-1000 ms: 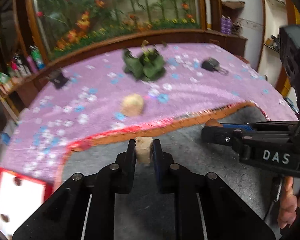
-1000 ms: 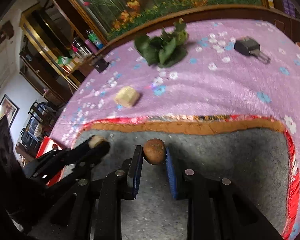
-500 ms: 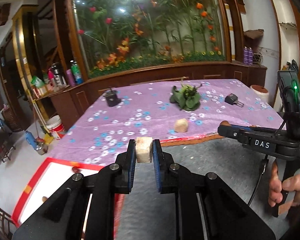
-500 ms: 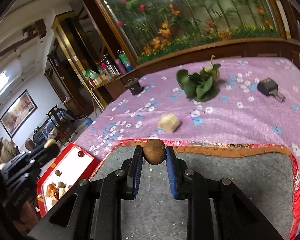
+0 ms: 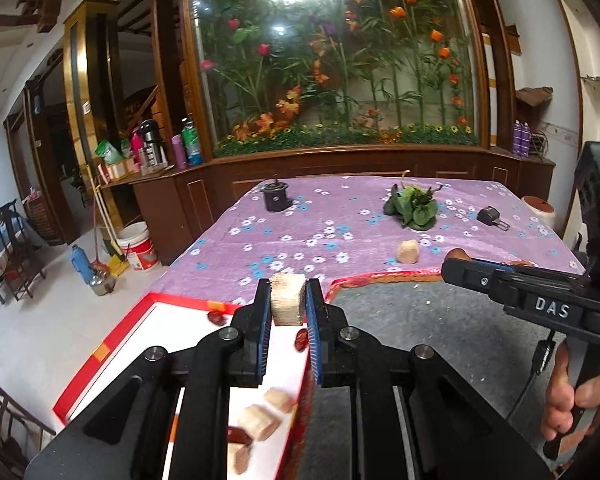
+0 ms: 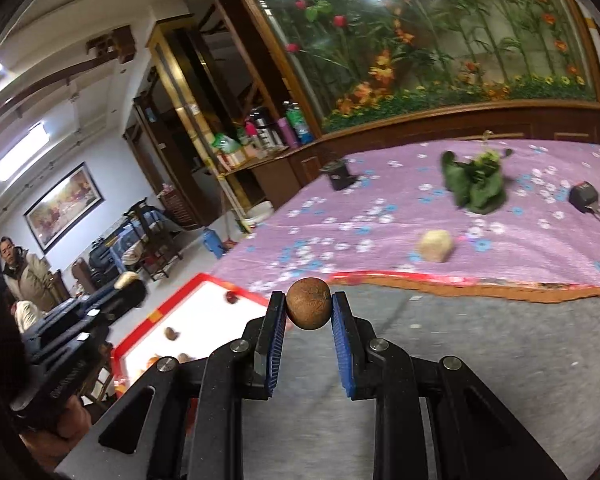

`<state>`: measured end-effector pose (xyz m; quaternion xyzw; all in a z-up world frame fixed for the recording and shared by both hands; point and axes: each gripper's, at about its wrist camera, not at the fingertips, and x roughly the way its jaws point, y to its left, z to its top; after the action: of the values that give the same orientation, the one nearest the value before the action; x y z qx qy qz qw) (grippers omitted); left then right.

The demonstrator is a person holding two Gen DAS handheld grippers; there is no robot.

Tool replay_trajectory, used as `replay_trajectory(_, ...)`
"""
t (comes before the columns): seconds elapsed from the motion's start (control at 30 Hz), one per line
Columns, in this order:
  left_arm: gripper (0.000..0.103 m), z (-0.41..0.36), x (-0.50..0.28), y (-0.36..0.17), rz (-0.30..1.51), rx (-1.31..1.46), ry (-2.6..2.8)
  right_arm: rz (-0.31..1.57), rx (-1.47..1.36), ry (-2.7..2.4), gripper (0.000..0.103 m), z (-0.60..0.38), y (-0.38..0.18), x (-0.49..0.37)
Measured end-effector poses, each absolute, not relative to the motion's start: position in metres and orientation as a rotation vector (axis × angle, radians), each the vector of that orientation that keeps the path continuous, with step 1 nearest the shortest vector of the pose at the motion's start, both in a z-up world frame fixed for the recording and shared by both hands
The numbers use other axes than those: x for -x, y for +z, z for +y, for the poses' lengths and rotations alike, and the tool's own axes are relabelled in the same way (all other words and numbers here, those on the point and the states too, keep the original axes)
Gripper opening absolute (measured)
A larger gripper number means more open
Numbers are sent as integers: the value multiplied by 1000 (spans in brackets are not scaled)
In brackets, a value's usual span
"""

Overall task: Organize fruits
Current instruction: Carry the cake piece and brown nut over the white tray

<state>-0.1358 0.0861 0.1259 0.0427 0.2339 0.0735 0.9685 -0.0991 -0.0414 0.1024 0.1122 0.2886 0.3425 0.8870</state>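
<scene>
Both grippers are loaded. Clamped in the left gripper [image 5: 287, 305] is a pale cut block [image 5: 287, 299], held above the red-rimmed white tray [image 5: 112, 340], where similar pale chunks [image 5: 260, 422] lie below the jaws. Pinched in the right gripper [image 6: 309, 314] is a round brown fruit [image 6: 309, 308], over the grey mat [image 6: 480, 360], with the tray down-left of its jaws.

ahead of our left gripper [image 5: 287, 307] a block [image 5: 407, 251] lies on the tablecloth [image 5: 340, 216], leaves [image 5: 414, 208] behind it; below-left, the tray [image 5: 132, 344] holds pieces [image 5: 260, 422]; the mat [image 5: 420, 320] lies right.
</scene>
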Motion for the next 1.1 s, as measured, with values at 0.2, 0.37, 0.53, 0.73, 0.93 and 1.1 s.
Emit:
replay_trajectory(0.2, 14, 108, 150, 118, 473, -63, 185, 586, -244, 768, 23, -12, 104, 122)
replay_trajectory(0.37, 14, 132, 162, 105, 489, -39, 235, 601, -209, 810, 23, 19, 97, 138)
replay_trajectory(0.53, 14, 158, 170, 87, 523, -21, 299, 619, -186, 850, 23, 41, 84, 146)
replay_trajectory(0.73, 14, 187, 182, 78, 541, 1, 374, 673, -150, 924, 23, 84, 73, 148)
replay_trajectory(0.93, 14, 213, 192, 77, 541, 31, 461, 716, -174, 1002, 23, 129, 62, 129)
replay_trajectory(1.1, 14, 224, 188, 73, 561, 29, 508, 671, -200, 1028, 23, 138, 60, 118)
